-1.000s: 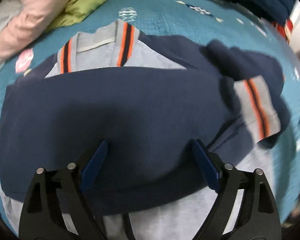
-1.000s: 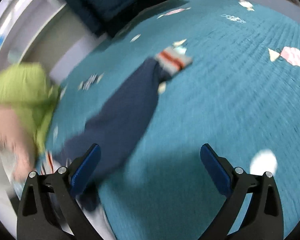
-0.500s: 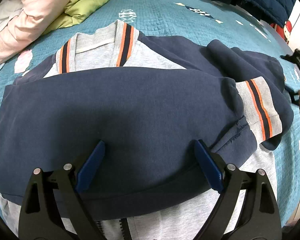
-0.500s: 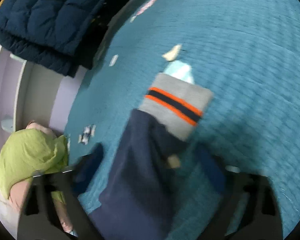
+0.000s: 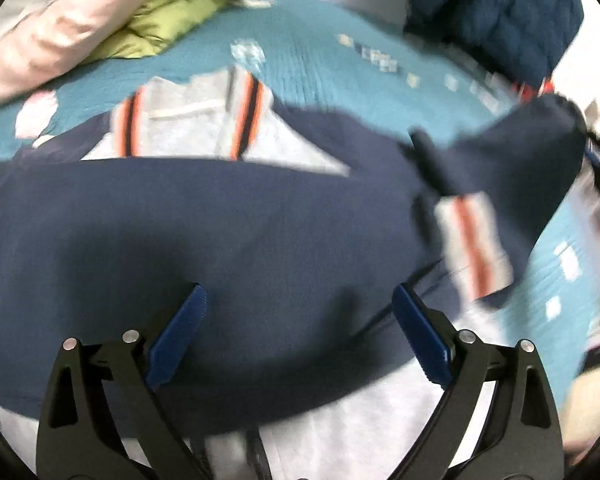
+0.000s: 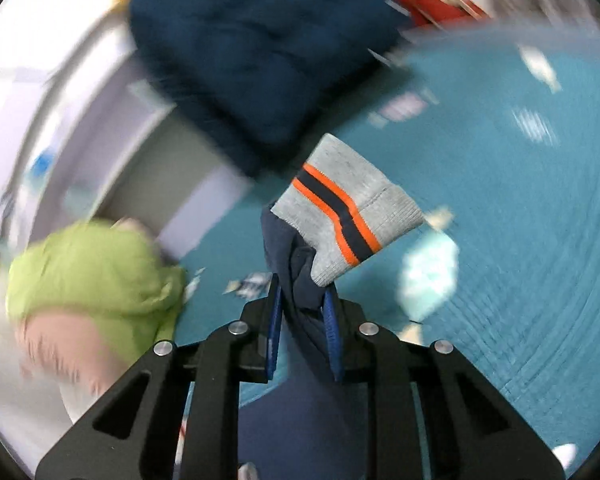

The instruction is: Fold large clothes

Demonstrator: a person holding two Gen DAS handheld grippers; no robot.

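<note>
The navy and grey jacket [image 5: 228, 240] lies spread on the teal bed [image 6: 520, 240]; it looks soft, limp and fairly bulky, best taken by cuffs and hems. The right tool [image 6: 302, 322] is closing on the navy sleeve [image 6: 300, 280] just below its striped cuff [image 6: 348, 204], apparently lifted clear through the blur. The left tool [image 5: 296, 328] hangs angled down over the jacket, jaws opening wide and gripping nothing.

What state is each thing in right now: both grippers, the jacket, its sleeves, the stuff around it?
Right gripper: jaws closing, navy sleeve bunched between the pads.
Right sleeve: lifted off the bedspread, striped cuff sticking up past the pads.
Left gripper: jaws opening, nothing between them.
Jacket: flat on the teal bedspread, other sleeve folded across it.
Blue quilted coat: piled at the bed edge.
Green garment: crumpled.
</note>
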